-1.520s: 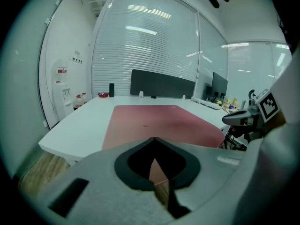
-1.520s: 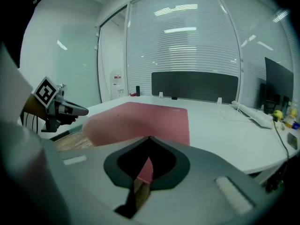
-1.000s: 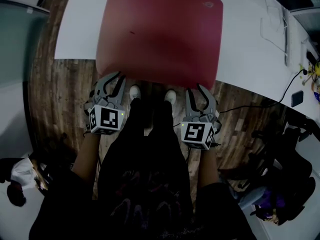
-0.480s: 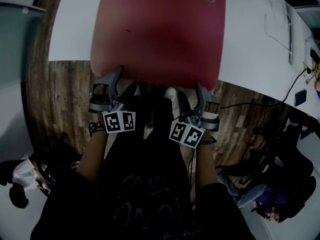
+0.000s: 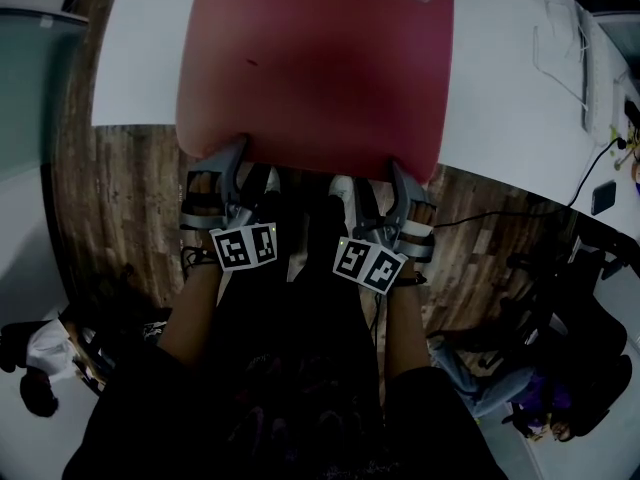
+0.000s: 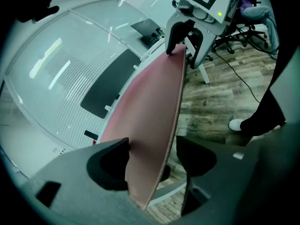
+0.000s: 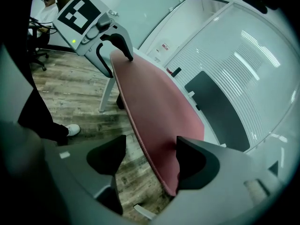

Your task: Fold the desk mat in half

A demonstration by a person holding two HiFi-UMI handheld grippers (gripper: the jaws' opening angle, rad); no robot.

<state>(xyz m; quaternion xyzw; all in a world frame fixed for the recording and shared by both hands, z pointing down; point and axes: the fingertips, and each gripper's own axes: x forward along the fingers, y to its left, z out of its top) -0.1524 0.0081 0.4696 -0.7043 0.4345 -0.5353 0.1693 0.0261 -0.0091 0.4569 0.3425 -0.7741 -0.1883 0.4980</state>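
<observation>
The red desk mat (image 5: 315,68) lies flat on the white table (image 5: 500,98), its near edge hanging just past the table's front. My left gripper (image 5: 250,160) straddles that edge near the left corner, and my right gripper (image 5: 385,176) straddles it near the right corner. In the left gripper view the mat (image 6: 150,111) runs between the jaws of the left gripper (image 6: 150,158); they are closing, with a gap still under the mat. The right gripper view shows the mat (image 7: 154,102) inside the closing jaws of the right gripper (image 7: 150,156), not pinched.
White cables and a slim white object (image 5: 585,68) lie at the table's right end. A black cable (image 5: 560,193) trails off to the right. Office chairs (image 5: 580,298) stand on the wooden floor at right. My legs and white shoes (image 5: 340,190) are between the grippers.
Both grippers have moved forward from below the mat onto its near edge and rolled, so the mat now sits between their jaws.
</observation>
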